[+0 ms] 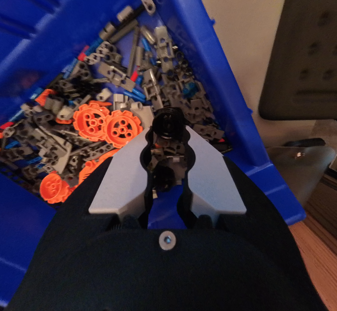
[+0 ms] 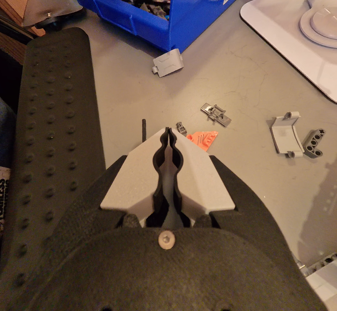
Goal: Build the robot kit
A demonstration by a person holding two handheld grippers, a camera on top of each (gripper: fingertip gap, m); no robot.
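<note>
My left gripper (image 1: 168, 129) reaches into a blue bin (image 1: 215, 76) full of grey, black, blue and orange building-toy parts. Its tips are shut on a black round wheel-like part (image 1: 167, 122), just right of two orange gear wheels (image 1: 107, 121). My right gripper (image 2: 168, 129) is shut and empty, low over a grey table (image 2: 237, 83). Nearest its tips lie a thin black axle (image 2: 144, 130), a small dark grey connector (image 2: 181, 128) and an orange flat part (image 2: 204, 140).
On the table lie a grey panel (image 2: 168, 63) by the blue bin (image 2: 145, 19), a grey track link (image 2: 216, 114), a curved light grey panel (image 2: 285, 134) and a grey beam (image 2: 314, 143). A black studded mat (image 2: 52, 120) lies left, a white tray (image 2: 291, 38) right. The gap from one gripper's tips to the other's is roughly 25 centimeters. My right gripper is the nearer one to the thin black axle (image 2: 144, 130): about 4 centimeters, against 20 centimeters.
</note>
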